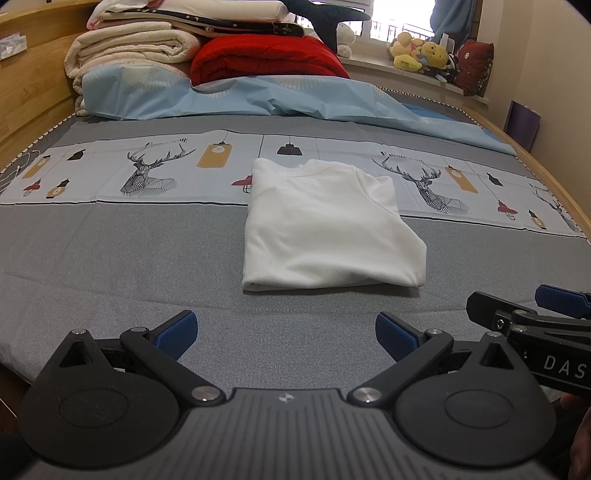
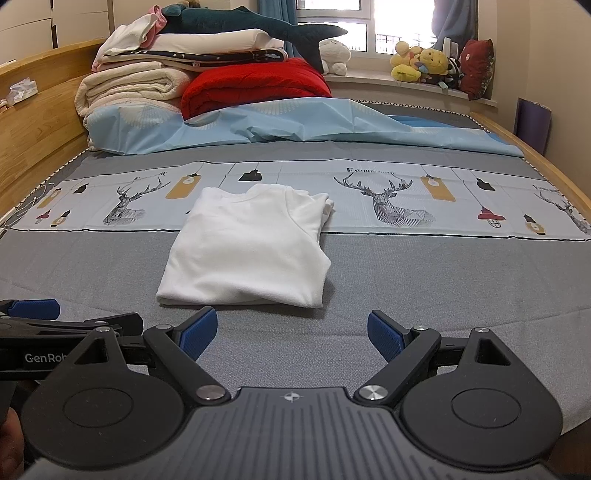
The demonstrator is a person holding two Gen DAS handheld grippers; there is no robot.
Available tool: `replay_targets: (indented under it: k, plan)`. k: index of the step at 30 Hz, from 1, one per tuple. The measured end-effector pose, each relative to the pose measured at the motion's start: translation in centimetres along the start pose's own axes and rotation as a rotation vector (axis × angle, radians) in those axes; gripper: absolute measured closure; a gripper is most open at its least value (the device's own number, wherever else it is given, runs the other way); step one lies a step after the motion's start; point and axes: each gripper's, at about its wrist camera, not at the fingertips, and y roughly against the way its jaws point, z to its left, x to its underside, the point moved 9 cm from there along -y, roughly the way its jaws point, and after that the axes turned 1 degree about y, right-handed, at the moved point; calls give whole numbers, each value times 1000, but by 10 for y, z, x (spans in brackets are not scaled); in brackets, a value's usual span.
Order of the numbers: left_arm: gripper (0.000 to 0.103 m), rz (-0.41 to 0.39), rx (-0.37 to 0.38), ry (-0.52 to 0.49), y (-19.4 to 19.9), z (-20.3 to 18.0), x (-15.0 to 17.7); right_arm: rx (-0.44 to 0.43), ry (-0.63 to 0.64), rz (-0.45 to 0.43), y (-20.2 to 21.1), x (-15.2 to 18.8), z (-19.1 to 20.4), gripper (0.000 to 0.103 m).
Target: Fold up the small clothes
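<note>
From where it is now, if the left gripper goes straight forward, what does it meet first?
Probably the folded white shirt. It lies ahead of the open left gripper, slightly to the right, with only bare grey bedsheet between. Depth is uncertain; held high, it could pass above.

Wooden bed [image 1: 26,110], bright window [image 2: 332,22]

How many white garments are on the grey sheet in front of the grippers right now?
1: a folded white shirt lies mid-bed, straddling the grey sheet and its deer-print band. The bedding pile behind could hide others.

Soft matt white cloth garment [image 1: 328,229] on coarse grey woven bedsheet [image 1: 110,266]; wooden bedframe [image 1: 29,99].
</note>
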Motion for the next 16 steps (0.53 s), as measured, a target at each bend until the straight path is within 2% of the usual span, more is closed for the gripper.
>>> replay_targets:
  k: [16]
  plan:
    - [0,11,6,11,-6,-2,1,1,-5,4,-2,2,0,14]
